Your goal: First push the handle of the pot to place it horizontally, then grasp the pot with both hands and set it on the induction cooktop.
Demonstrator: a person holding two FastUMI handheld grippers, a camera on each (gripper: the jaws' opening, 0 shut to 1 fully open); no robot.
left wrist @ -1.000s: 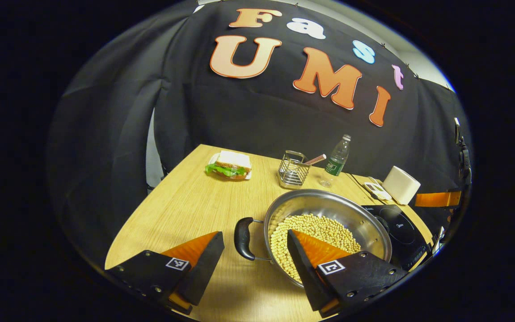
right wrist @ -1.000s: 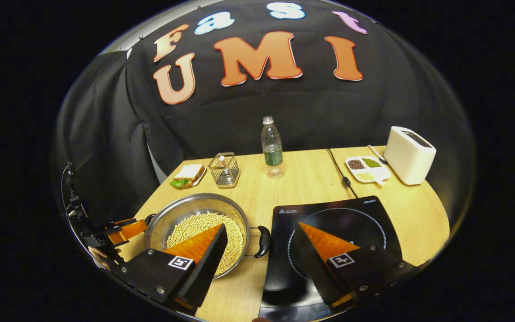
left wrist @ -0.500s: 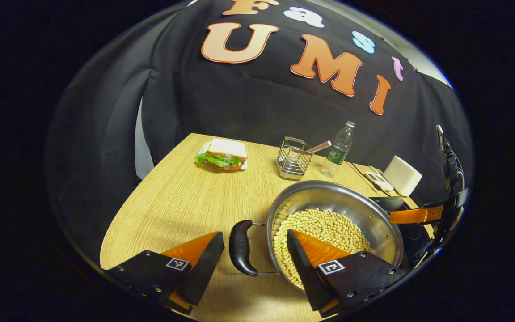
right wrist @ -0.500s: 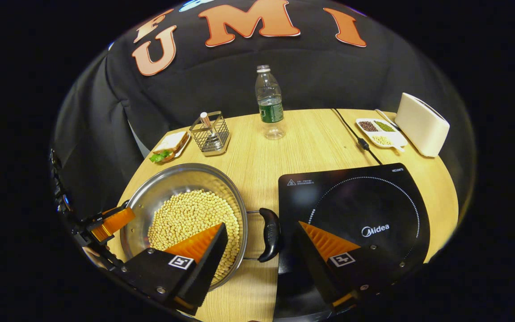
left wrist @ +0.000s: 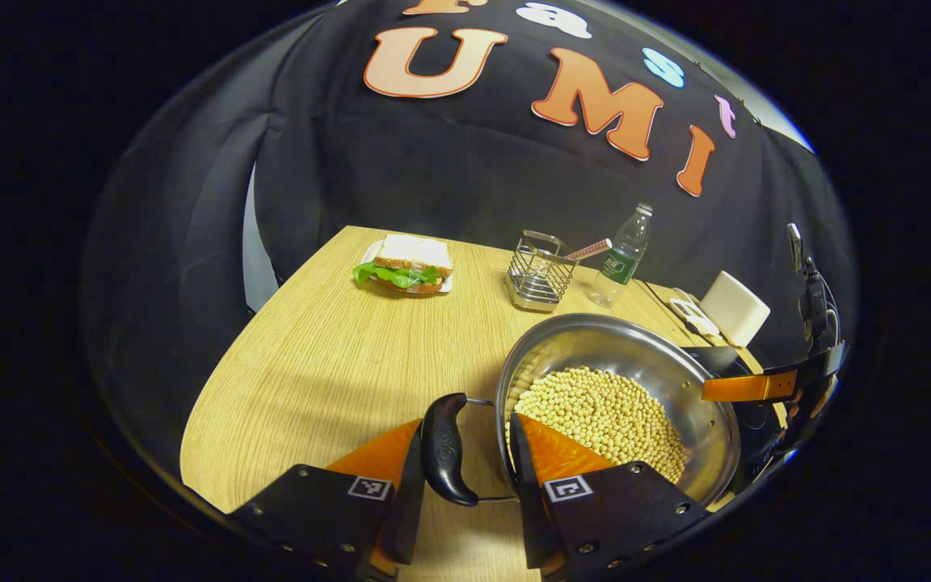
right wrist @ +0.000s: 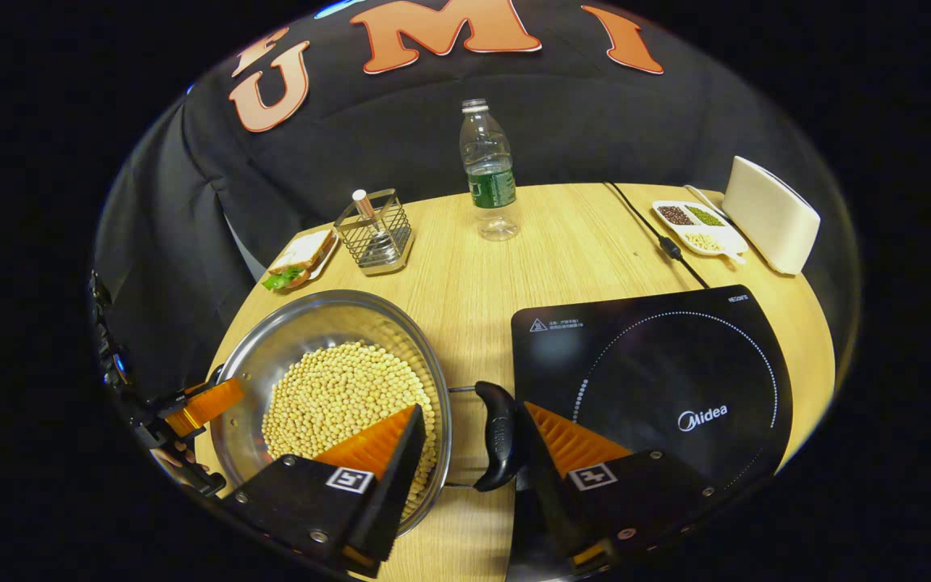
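A steel pot (right wrist: 328, 388) heaped with beans (right wrist: 336, 400) sits at the near edge of the table (right wrist: 546, 250), just left of the cooktop (right wrist: 659, 380), a loop handle at each side. In the left gripper view, the left gripper (left wrist: 461, 477) brackets the pot's left handle (left wrist: 445, 449), jaws partly apart: one finger close against the grip's outer face, the other over the pot's rim, with a gap showing on that side. In the right gripper view, the right gripper (right wrist: 473, 457) straddles the right handle (right wrist: 500, 436) likewise, jaws apart, one finger over the beans, the other over the cooktop's near left corner. Neither pair appears to be clamped yet.

The step in hand looks like the two-handed grasp. To do it well, each gripper should be centred on its grip and closed on the grip alone, clear of the thin wire stems. Both sides should then rise together and level, since a tilt would likely spill beans. The pot has to clear the cooktop's edge and land inside its dotted ring (right wrist: 744, 339).
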